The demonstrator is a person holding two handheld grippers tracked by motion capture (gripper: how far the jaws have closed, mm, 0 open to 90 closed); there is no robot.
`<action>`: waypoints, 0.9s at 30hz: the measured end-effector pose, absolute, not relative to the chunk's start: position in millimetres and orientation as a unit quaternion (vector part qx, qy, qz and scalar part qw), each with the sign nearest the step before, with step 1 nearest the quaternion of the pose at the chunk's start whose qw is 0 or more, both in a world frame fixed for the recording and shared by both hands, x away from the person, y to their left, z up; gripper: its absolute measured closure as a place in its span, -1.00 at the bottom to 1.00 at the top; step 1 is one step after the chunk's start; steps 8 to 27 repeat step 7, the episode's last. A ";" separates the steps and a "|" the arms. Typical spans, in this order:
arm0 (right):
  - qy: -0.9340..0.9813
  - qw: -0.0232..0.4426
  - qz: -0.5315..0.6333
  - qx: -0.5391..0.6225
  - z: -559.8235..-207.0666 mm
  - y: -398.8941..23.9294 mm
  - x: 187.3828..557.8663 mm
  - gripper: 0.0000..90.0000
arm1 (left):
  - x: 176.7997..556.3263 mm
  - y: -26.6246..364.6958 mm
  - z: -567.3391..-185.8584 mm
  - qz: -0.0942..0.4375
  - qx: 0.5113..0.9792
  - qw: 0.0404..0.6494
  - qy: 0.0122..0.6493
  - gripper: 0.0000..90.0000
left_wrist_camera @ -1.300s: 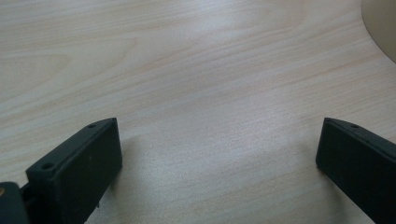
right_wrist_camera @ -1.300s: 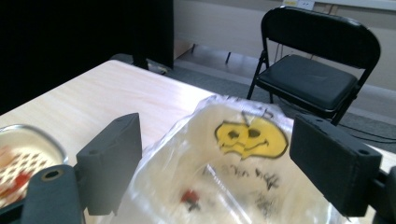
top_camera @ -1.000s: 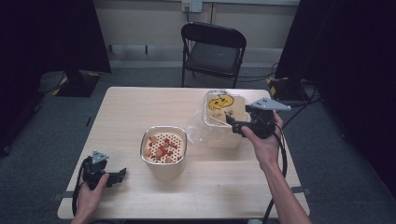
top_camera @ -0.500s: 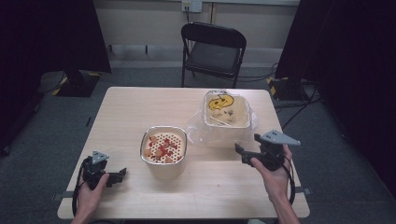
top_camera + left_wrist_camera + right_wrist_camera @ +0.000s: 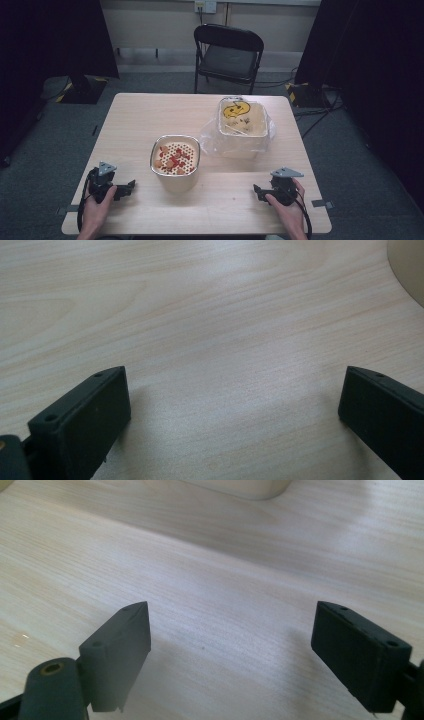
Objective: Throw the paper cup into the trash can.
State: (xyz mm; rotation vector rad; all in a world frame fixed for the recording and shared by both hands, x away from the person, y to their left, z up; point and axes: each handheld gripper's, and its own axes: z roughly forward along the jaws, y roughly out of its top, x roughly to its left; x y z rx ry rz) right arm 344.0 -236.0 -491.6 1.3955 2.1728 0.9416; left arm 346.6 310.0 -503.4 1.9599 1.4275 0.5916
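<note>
We rest our left claw low on the near left part of the table, its jaws spread wide with nothing but bare wood between them, as the left gripper view confirms. Our left hand wraps its body from below. Our right claw sits at the near right part of the table, in our right hand, its jaws wide apart and holding nothing; in the right gripper view we see only wood grain between them.

Between the two claws, a little farther in, stands the tub, a round-cornered cream container whose top shows a dotted white surface with red and tan pieces on it. It stands well apart from both claws, nearer the left one. Its curved edge shows at the upper right corner of the left gripper view.

Farther back and to the right stands the second tub, lined with a clear plastic bag that spills over its sides onto the table; yellow and pale bits lie inside. Its lower wall shows at the top of the right gripper view. Beyond the table stands a black folding chair.
</note>
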 end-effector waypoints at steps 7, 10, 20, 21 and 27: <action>0.773 0.221 0.335 0.491 -499.9 -235.6 341.1 -0.71 | 346.6 310.0 -503.4 0.225 0.745 0.317 0.542 -1.00; 0.773 0.221 0.335 0.491 -499.9 -235.6 341.1 -0.71 | 346.6 310.0 -503.4 0.225 0.745 0.317 0.542 -1.00; 0.773 0.221 0.335 0.491 -499.9 -235.6 341.1 -0.71 | 346.6 310.0 -503.4 0.225 0.745 0.317 0.542 -1.00; 0.773 0.221 0.335 0.491 -499.9 -235.6 341.1 -0.71 | 346.6 310.0 -503.4 0.225 0.745 0.317 0.542 -1.00; 0.773 0.221 0.335 0.491 -499.9 -235.6 341.1 -0.71 | 346.6 310.0 -503.4 0.225 0.745 0.317 0.542 -1.00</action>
